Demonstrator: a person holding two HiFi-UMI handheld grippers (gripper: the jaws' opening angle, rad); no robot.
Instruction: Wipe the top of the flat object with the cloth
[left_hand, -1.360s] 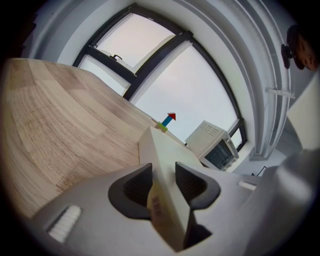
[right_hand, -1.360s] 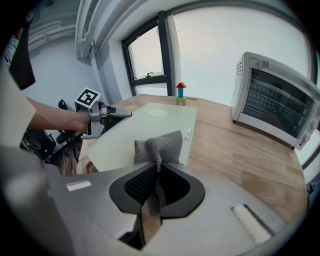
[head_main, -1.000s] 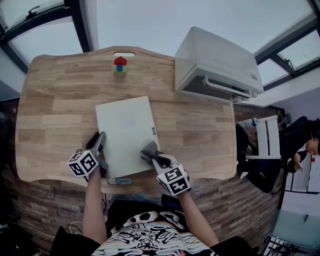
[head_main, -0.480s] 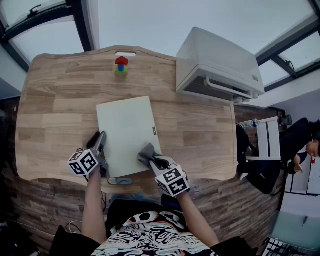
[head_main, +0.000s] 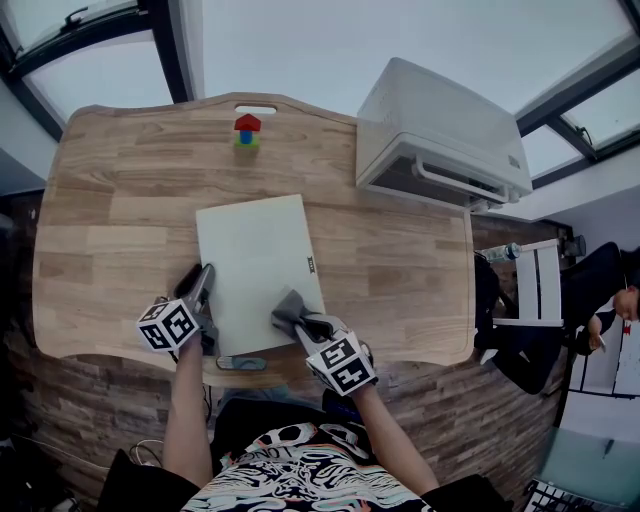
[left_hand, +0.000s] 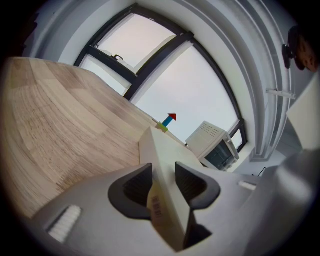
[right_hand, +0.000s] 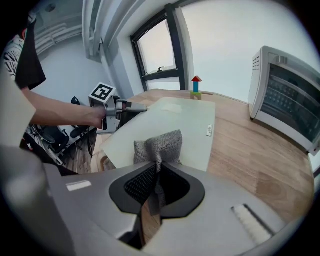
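Observation:
A flat white board (head_main: 255, 262) lies on the wooden table (head_main: 110, 200); the same board (right_hand: 172, 125) runs ahead of me in the right gripper view. My left gripper (head_main: 205, 285) is shut on the board's near left edge (left_hand: 162, 192), the jaws clamping it from both sides. My right gripper (head_main: 298, 318) is shut on a grey knitted cloth (head_main: 290, 308). The cloth (right_hand: 159, 145) rests on the board's near right corner.
A white toaster oven (head_main: 440, 135) stands at the table's back right. A small stack of coloured blocks (head_main: 246, 130) sits at the far edge. A dark handle-like object (head_main: 240, 363) lies at the table's near edge. A white chair (head_main: 535, 280) and a seated person are off to the right.
My right gripper has slid the cloth leftward along the board's near edge. The left gripper has kept its hold on the board.

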